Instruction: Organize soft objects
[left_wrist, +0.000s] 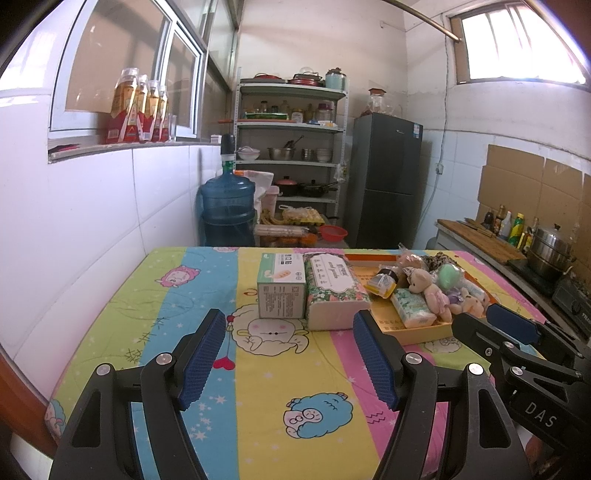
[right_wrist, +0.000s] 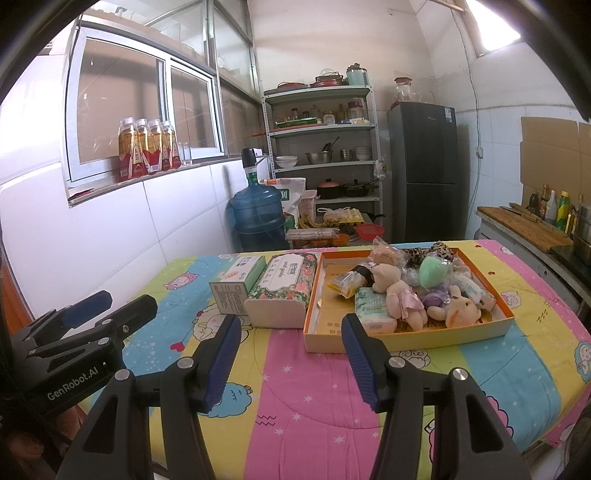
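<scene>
White letters "DAS" stand on the black body of the right gripper, at the lower right of the left wrist view. "GenRobot.AI" is printed in white on the body of the left gripper, at the lower left of the right wrist view. The small tissue pack in the orange box bears a word that reads roughly "Flower". The floral tissue pack has a white label with cursive writing too small to read. Print on the green-and-white carton is illegible.
</scene>
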